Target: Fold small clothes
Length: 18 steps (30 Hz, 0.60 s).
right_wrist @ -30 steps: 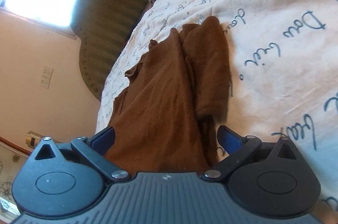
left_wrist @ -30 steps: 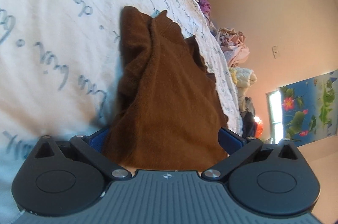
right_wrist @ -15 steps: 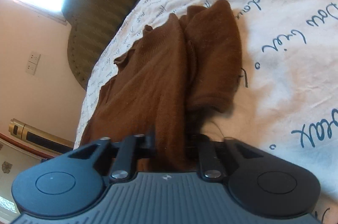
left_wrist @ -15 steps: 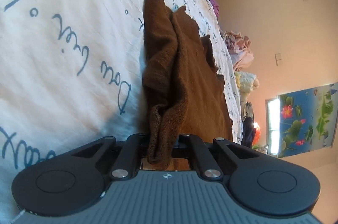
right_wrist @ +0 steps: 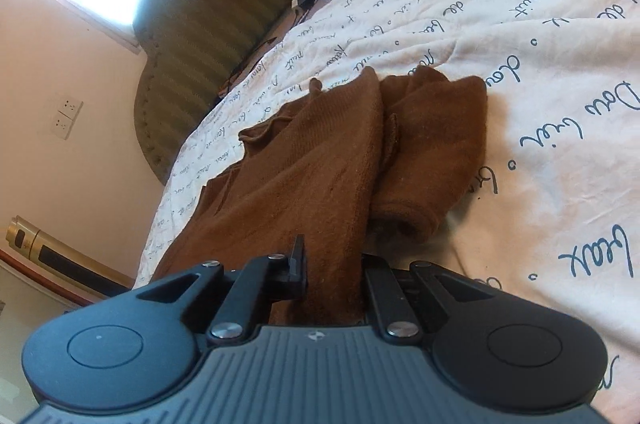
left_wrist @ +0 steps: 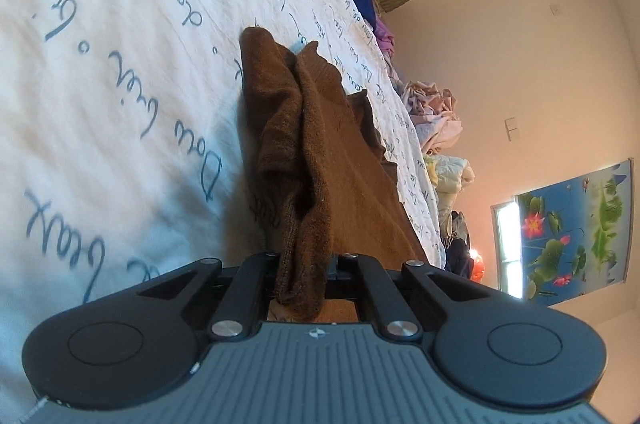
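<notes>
On the bed, over a white sheet [left_wrist: 120, 71] printed with blue script, a brown garment [left_wrist: 320, 159] lies stretched toward both cameras, and each gripper has one end of its near edge. The left gripper [left_wrist: 302, 264] has its jaws drawn in narrow on a bunched, rope-like fold of the knit, which runs between them and hangs a little past the linkage. The right gripper [right_wrist: 334, 264] likewise has its jaws closed on a thicker band of the same garment [right_wrist: 320, 159], cloth filling the gap between them. Beyond the jaws the garment rises off the sheet in a ridge, with a rolled sleeve or side part lying just beside it on the outer flank, and its far end resting on the bed. This looks like the grasp stage of a fold: the near edge is taken at two points but not yet carried over. The next move likely calls for lifting both ends together, keeping them level and apart so the cloth spreads instead of roping, then laying the edge over toward the far end. The loose rolled part may drag or bunch under the fold.
</notes>
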### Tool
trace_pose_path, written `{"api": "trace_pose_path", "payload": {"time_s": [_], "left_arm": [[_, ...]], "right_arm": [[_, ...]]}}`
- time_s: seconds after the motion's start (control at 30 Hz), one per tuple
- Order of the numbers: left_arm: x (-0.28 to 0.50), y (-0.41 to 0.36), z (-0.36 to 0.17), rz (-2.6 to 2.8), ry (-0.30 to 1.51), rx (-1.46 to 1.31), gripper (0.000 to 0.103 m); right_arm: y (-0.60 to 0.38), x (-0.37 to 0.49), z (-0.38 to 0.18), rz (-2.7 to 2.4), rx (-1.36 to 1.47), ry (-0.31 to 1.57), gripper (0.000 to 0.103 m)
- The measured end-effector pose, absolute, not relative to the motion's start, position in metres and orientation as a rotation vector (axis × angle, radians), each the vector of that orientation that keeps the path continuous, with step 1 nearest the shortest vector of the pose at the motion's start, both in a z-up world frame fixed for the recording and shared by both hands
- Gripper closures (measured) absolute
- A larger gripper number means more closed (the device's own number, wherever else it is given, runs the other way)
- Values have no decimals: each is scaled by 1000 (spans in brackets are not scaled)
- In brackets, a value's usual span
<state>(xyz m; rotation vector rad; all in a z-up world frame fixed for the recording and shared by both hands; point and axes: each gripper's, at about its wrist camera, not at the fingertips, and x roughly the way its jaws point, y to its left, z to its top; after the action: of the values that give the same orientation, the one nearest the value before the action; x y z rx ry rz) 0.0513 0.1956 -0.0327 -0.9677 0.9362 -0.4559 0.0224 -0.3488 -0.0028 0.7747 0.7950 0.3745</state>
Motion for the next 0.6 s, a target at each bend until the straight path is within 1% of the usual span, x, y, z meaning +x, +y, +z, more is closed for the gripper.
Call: {"api": "trace_pose_path", "payload": {"time_s": [0.53, 0.6], "left_arm": [[-30, 217, -26, -468, 963, -954, 97], [-39, 216, -32, -463, 977, -943, 97]], "right_arm": [[-352, -68, -1, 454, 762, 798, 96], [-352, -72, -4, 439, 746, 804, 96]]}}
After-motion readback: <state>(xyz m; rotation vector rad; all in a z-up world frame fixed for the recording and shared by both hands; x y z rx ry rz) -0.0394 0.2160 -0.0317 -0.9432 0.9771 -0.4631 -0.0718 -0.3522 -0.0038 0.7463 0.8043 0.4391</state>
